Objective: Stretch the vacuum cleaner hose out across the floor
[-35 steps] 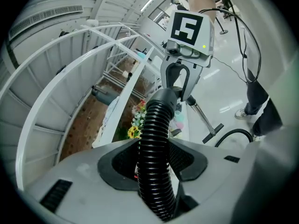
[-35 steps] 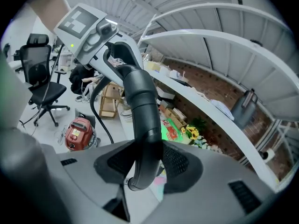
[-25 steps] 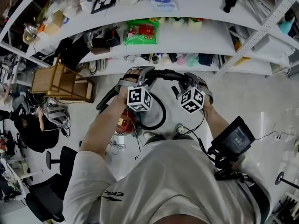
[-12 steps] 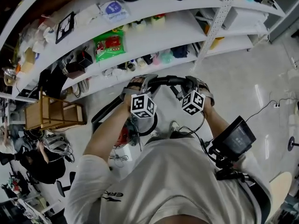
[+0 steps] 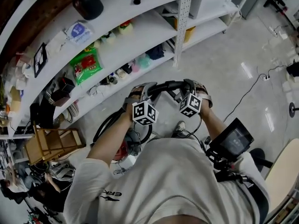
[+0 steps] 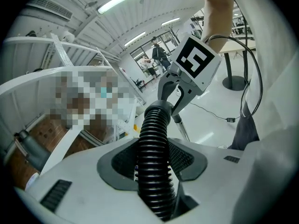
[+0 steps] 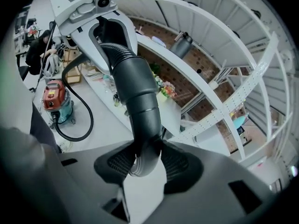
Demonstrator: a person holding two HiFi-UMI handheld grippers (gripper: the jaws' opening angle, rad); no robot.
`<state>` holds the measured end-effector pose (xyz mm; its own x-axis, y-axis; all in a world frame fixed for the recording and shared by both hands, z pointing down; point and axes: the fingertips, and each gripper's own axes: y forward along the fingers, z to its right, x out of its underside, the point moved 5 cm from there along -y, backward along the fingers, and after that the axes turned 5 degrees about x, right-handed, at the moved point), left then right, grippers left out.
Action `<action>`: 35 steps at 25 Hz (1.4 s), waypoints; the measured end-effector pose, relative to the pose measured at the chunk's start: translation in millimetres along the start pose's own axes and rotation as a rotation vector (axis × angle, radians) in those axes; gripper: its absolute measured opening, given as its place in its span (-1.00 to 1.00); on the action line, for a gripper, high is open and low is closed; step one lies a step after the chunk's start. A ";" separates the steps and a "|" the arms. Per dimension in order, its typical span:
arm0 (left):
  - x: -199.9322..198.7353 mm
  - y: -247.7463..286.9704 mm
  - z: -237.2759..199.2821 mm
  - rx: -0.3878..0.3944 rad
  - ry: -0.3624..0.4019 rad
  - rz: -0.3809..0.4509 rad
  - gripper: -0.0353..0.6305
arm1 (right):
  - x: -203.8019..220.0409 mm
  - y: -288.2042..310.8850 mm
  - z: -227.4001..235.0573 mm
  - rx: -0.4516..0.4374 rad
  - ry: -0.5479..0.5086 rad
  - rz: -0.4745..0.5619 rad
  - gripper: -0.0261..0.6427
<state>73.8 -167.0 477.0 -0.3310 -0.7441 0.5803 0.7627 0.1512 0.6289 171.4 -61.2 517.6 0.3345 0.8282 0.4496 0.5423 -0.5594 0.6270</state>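
While left hand-held gripper (image 5: 140,91) and right hand-held gripper (image 5: 189,86) each clamp the hose (image 5: 166,84), its held span lies crosswise between them, slack dropping from the left one to the vacuum cleaner (image 5: 122,150).

Black vacuum hose (image 5: 164,84): ribbed stretch (image 6: 152,157) clamped in jaws of my left gripper (image 5: 143,91), smooth dark cuff (image 7: 140,97) in jaws of my right gripper (image 5: 187,87). Short span arches between them, off the floor. I see the rest curl down to the red vacuum cleaner (image 7: 55,99).
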 end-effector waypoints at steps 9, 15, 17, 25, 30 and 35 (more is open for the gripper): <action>-50.8 44.1 20.4 0.099 -0.130 0.038 -0.37 | 61.1 -2.8 29.8 0.068 0.041 -0.071 -0.43; -77.6 71.9 45.9 0.204 -0.215 0.044 -0.37 | 103.6 0.2 35.8 0.104 0.073 -0.114 -0.44; -85.4 81.9 56.6 0.232 -0.224 0.042 -0.37 | 119.0 1.4 34.0 0.102 0.078 -0.138 -0.44; -94.6 112.5 104.4 0.339 -0.224 0.006 -0.37 | 171.1 8.2 2.9 0.061 0.154 -0.235 -0.44; -90.8 123.2 129.2 0.389 -0.237 -0.018 -0.37 | 192.3 11.9 -22.8 0.006 0.227 -0.297 -0.44; -90.7 124.4 138.1 0.394 -0.246 -0.018 -0.37 | 197.5 6.7 -26.7 -0.004 0.258 -0.298 -0.44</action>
<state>122.0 9.1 574.0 -0.5004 -0.5794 0.6434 0.5021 0.4112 0.7608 220.5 97.7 627.5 -0.0425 0.9189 0.3921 0.5831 -0.2959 0.7566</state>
